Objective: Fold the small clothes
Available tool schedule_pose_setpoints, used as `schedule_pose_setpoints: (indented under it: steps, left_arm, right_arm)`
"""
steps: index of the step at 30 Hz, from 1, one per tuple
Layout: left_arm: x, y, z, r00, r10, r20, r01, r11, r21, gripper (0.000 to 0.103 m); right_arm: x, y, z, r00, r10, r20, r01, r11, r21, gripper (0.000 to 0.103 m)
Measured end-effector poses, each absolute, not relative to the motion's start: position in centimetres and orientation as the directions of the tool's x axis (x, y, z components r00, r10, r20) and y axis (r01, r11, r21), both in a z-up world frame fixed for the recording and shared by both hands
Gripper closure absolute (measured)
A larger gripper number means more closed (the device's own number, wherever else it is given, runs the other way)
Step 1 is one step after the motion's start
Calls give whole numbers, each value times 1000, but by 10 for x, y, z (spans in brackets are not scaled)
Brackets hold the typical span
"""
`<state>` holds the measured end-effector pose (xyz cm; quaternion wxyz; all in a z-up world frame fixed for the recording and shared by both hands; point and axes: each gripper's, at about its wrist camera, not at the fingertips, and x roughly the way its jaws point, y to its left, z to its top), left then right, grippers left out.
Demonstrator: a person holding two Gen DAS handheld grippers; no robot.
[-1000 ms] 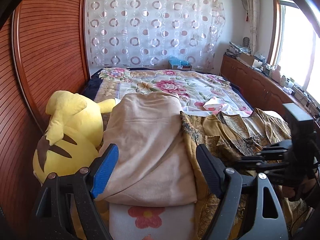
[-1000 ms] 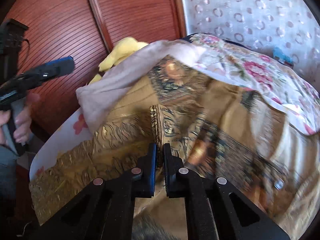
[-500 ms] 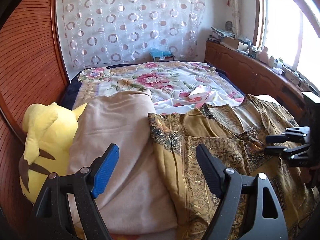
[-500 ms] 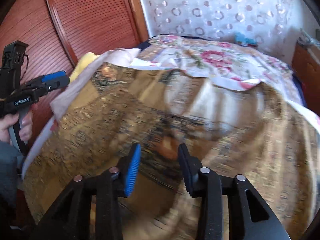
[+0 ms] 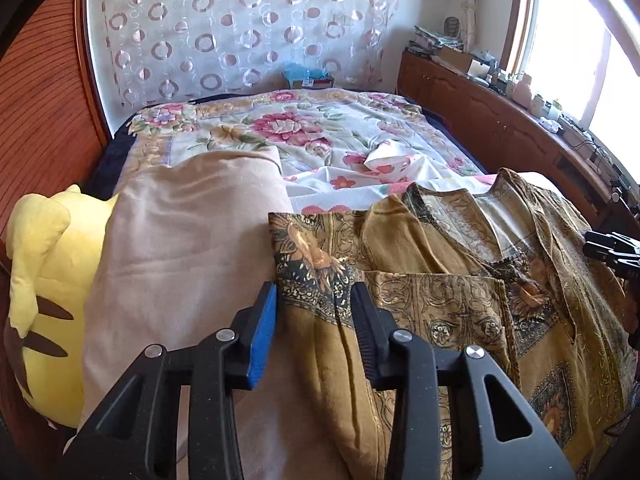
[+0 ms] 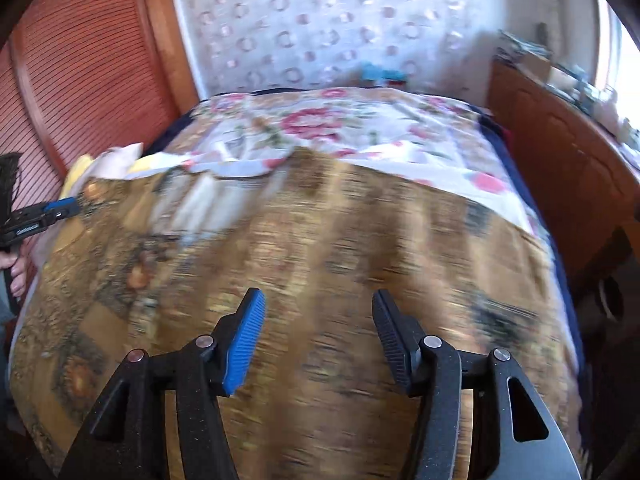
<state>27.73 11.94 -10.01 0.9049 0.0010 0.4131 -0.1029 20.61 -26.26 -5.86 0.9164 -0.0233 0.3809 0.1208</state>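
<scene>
A golden-brown patterned garment (image 5: pixel 460 300) lies spread on the bed, with its left sleeve part folded inward. My left gripper (image 5: pixel 316 316) is low over the garment's left edge. Its jaws are closing, with a fold of the cloth lying between the blue pad (image 5: pixel 264 320) and the black one; I see no firm pinch. My right gripper (image 6: pixel 318 320) hovers over the blurred garment (image 6: pixel 320 240); its jaws are opening and hold nothing. The right gripper's tips (image 5: pixel 612 248) show at the left wrist view's right edge. The left gripper (image 6: pixel 52 212) shows far left in the right wrist view.
A folded beige blanket (image 5: pixel 180 260) and a yellow plush toy (image 5: pixel 44 280) lie left of the garment. The floral bedspread (image 5: pixel 320 132) stretches back to a circle-patterned curtain (image 5: pixel 240 32). Slatted wood panels (image 6: pixel 80 80) stand at left, a cluttered wooden cabinet (image 5: pixel 500 120) at right.
My left gripper moved right from over the beige blanket to the garment's left edge and its jaws narrowed. My right gripper let go of the garment, opened and swung to the right.
</scene>
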Motion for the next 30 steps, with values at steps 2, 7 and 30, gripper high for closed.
schedule_pose_setpoints:
  steps: [2,7,30]
  left_arm:
    - [278,117,-102,635,-181,-751,189,979,-76,72]
    - [270,118,-88,684,-158,-712,169,984,-57,100]
    - [232,113,-43,787,-139,-601,149,988,-33,75]
  right_arm:
    - [199,-270,-55,690,174,-702,-207,978,39,45]
    - [177,-293,-45,727,116,-676,-109,993,54,45]
    - [87,-324,-30,738,-76,-671,100,995,-4,45]
